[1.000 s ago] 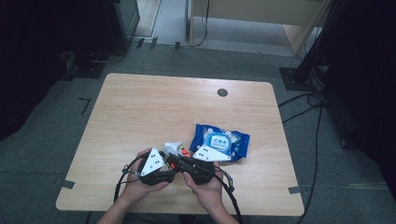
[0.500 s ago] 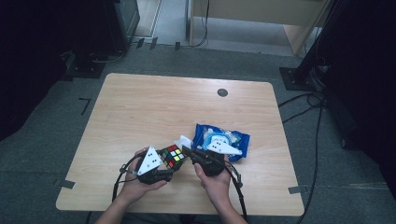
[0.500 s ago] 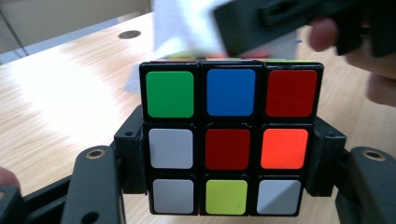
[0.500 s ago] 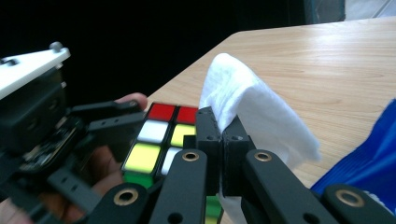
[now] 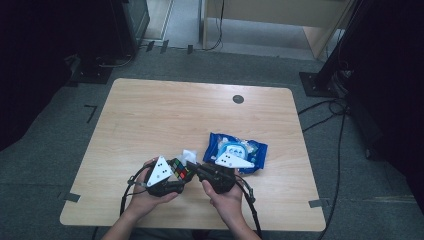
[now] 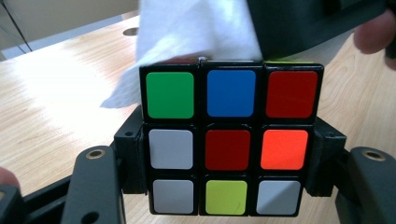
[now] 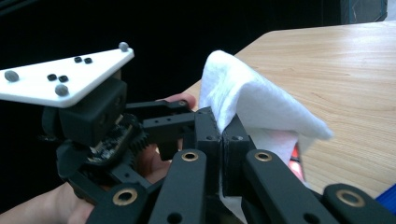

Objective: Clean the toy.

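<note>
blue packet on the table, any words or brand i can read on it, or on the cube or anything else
None can be read.
Blue packet: it has a white printed patch, but the print is too small and blurred to make out in the high view.
Cube: plain colour stickers, no letters or numbers.
White wipe: blank.
Grey plates on the left gripper and right gripper: dark dots, no text.

Puzzle cube (image 6: 226, 140), black-framed with mixed colour stickers, upright at frame centre, one face square to the left gripper view, gripped at its sides. White wipe (image 7: 252, 105), folded and creased, pinched at its lower edge, draped over the cube's top edge.
</note>
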`<state>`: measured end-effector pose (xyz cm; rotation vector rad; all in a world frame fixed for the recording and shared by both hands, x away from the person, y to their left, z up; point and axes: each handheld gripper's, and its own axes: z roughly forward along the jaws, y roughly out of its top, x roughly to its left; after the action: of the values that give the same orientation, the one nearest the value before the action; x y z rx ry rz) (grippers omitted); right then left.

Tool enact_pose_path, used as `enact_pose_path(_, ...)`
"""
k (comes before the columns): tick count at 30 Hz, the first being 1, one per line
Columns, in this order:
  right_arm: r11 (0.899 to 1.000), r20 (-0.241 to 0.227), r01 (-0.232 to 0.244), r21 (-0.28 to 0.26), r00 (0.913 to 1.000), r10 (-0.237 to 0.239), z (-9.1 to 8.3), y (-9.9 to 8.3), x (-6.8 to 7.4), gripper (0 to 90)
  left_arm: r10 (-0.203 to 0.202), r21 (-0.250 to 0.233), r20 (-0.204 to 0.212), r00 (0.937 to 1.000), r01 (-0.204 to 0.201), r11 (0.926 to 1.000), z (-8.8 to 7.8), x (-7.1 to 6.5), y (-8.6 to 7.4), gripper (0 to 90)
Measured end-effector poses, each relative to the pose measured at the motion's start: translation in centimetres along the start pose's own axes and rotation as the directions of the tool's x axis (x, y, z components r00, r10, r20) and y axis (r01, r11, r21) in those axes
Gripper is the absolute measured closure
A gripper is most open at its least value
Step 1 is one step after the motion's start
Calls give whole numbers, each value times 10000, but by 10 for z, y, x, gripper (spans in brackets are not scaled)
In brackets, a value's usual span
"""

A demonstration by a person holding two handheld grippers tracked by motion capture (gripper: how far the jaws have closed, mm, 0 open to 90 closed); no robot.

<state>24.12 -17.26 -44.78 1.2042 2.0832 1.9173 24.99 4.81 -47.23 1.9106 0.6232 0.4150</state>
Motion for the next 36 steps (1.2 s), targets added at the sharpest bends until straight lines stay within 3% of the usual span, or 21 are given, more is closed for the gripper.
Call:
enact_pose_path(2, 9993, -120, -349, -92, 9993, 348, -3, 1, -8, 896, -131, -128, 48, 9999, 132, 9998, -3, 3, 2, 340)
enact_pose_path(4, 9985, 69, -527, -143, 9986, 528, -8, 2, -17, 896, -142, -221, 1, 9999, 142, 9997, -5, 4, 2, 340)
enact_pose_path(7, 9972, 925, -737, -120, 9929, 745, -14, 2, -35, 896, -208, -367, 34, 9998, 209, 9991, -7, 6, 3, 340)
enact_pose_path(9, 9969, 1709, -777, -154, 9821, 792, -21, 2, -48, 896, -118, -341, -75, 9999, 116, 9994, -7, 6, 3, 340)
enact_pose_path(12, 9967, 2745, -684, -433, 9585, 776, -35, 6, -65, 896, -109, -289, -100, 9999, 106, 9995, -7, 6, 2, 340)
enact_pose_path(17, 9977, 4093, -35, -674, 9119, 308, -52, 12, -78, 886, -98, -240, -103, 9999, 96, 9997, -5, 7, 1, 340)
enact_pose_path(19, 9990, 4507, 77, -433, 8926, 127, -52, 11, -84, 842, -108, -215, -94, 9999, 106, 9997, -4, 6, 1, 340)
enact_pose_path(22, 9988, 4915, -372, 317, 8707, 168, -45, 5, -94, 671, -77, -194, -92, 9999, 75, 9998, -4, 5, 0, 340)
enact_pose_path(24, 9987, 5091, -418, 305, 8605, 205, -45, 5, -93, 607, -39, -175, -129, 9999, 37, 9998, -4, 5, 0, 340)
enact_pose_path(26, 9997, 5204, -102, 206, 8539, -20, -45, 9, -86, 551, -75, -189, -125, 9999, 72, 9998, -4, 6, 0, 340)
enact_pose_path(28, 9981, 5513, 467, 394, 8321, -607, -45, 16, -77, 539, -72, -172, -160, 9998, 70, 9998, -4, 7, 0, 340)
enact_pose_path(29, 9962, 5568, 719, 502, 8260, -876, -45, 18, -72, 536, -89, -164, -163, 9998, 86, 9998, -5, 7, 0, 340)
enact_pose_path(31, 9915, 5343, 1056, 759, 8353, -1299, -44, 21, -67, 532, -107, -183, -163, 9998, 104, 9998, -5, 8, 0, 340)
enact_pose_path(32, 9902, 5153, 1107, 850, 8457, -1388, -43, 21, -66, 534, -104, -191, -160, 9998, 101, 9998, -5, 7, 0, 340)
enact_pose_path(33, 9903, 4894, 1049, 909, 8613, -1362, -41, 19, -66, 546, -98, -188, -157, 9998, 95, 9998, -5, 7, 0, 340)
enact_pose_path(36, 9885, 4777, 662, 1357, 8697, -1239, -35, 11, -75, 635, -74, -182, -126, 9999, 71, 9998, -4, 6, 0, 340)
